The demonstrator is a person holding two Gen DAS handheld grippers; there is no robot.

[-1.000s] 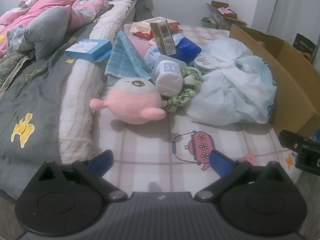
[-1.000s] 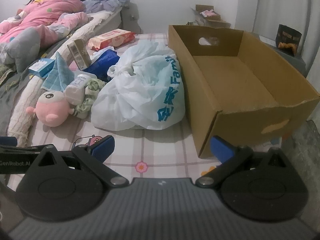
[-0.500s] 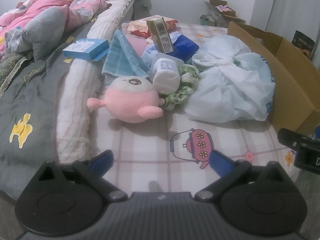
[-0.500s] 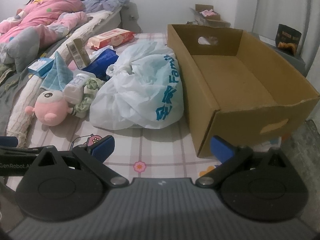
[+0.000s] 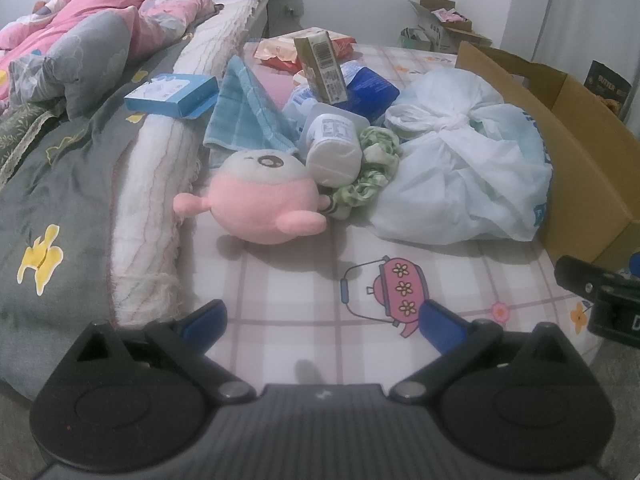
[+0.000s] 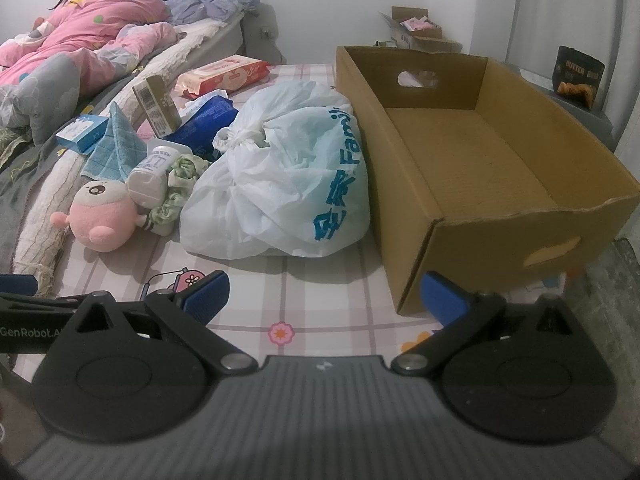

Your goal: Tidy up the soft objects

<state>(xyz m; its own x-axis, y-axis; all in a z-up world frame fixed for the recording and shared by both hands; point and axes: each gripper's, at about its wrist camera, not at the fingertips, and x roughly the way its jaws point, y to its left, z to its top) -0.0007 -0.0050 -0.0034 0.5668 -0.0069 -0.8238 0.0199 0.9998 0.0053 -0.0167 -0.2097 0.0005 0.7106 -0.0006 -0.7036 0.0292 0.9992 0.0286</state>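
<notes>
Left wrist view
Left gripper [image 5: 322,318]: blue-padded fingers are spread wide, nothing is held between them.
Pink plush toy [image 5: 262,200]: laid on the checked sheet [image 5: 288,304], ahead of the gripper and slightly left of its centre line, well apart from the pads.
Green scrunchie [image 5: 370,168]: pressed between the plush and the white plastic bag [image 5: 460,168].
White bottle [image 5: 334,144]: tipped over against the plush; its label print is too small to be read.
Blue checked cloth [image 5: 248,120]: draped behind the plush.
Teapot print [image 5: 394,290]: seen on the sheet just ahead of the right finger.
Right gripper: only a black edge is seen at the far right.

Right wrist view
Right gripper [image 6: 322,298]: fingers are held wide apart, nothing is gripped.
Bag writing [image 6: 340,176]: "Famil" and blue characters are read on the knotted bag.
Cardboard box [image 6: 500,216]: set open just right of the bag, touching it.
Dark pouch [image 6: 576,76]: "BUTTER" is read.
Left gripper body [image 6: 28,332]: marked "GenRobot.A".
Plush: lying far left, well apart from the fingers.
</notes>
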